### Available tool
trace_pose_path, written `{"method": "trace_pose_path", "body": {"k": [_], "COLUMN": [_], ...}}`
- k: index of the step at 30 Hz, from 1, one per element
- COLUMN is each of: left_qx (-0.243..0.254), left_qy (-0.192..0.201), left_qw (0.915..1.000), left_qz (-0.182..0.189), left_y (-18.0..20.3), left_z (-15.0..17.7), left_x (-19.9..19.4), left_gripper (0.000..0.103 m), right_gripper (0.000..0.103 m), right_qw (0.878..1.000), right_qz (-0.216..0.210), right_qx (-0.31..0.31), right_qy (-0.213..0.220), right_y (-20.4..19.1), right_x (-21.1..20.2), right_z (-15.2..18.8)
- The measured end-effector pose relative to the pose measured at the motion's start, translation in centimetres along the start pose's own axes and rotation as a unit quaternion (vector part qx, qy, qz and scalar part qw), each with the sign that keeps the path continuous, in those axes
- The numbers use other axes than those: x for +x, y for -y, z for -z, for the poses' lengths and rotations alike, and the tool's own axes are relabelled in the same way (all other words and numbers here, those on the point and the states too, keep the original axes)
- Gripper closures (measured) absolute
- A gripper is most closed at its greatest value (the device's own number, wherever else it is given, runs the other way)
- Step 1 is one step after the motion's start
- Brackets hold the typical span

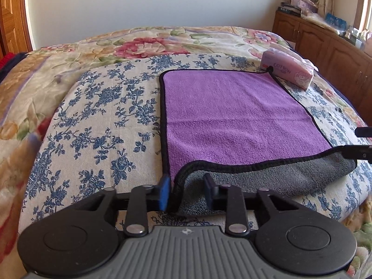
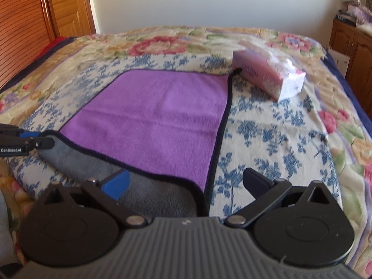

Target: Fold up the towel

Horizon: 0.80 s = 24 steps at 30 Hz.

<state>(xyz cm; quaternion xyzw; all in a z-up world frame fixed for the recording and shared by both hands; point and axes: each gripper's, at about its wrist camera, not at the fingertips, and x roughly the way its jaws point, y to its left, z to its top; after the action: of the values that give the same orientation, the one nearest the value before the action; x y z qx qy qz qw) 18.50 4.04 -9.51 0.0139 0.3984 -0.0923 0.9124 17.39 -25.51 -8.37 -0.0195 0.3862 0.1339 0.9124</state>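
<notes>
A purple towel (image 1: 232, 114) with a black hem and grey underside lies flat on the bed; it also shows in the right wrist view (image 2: 158, 121). Its near edge is turned up, showing the grey side (image 1: 267, 179). My left gripper (image 1: 186, 193) stands partly open around the towel's near left corner, its fingers apart with the fabric between them. My right gripper (image 2: 186, 183) is wide open over the towel's near right corner, fingers on either side of it. Each gripper's tip shows at the edge of the other's view.
A pink tissue pack (image 1: 288, 72) lies at the towel's far right corner, also in the right wrist view (image 2: 267, 76). The bed has a blue floral cloth (image 1: 97, 116) over a flowered quilt. Wooden cabinets (image 1: 325, 46) stand at the right, a wooden door (image 2: 67, 4) at the left.
</notes>
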Motion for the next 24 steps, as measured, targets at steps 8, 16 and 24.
{"method": "trace_pose_path", "body": {"k": [8,16,24], "left_qx": [0.005,0.007,0.005], "left_qy": [0.001,0.002,0.002], "left_qw": [1.0,1.0,1.0], "left_qz": [0.002,0.0,0.001], "left_y": [0.19,0.32,0.38], "left_z": [0.04,-0.03,-0.06], "left_x": [-0.17,-0.18,-0.22], "left_gripper": [0.074,0.074,0.074], "right_gripper": [0.015,0.022,0.045], "right_qw": [0.999,0.998,0.998], "right_qz": [-0.02,-0.044,-0.042], "right_qx": [0.024,0.02,0.015], "right_qy": [-0.023,-0.045,-0.046], "right_y": [0.82,0.63,0.71], "right_x": [0.29,0.84,0.71], "right_z": [0.18,0.4,0.38]}}
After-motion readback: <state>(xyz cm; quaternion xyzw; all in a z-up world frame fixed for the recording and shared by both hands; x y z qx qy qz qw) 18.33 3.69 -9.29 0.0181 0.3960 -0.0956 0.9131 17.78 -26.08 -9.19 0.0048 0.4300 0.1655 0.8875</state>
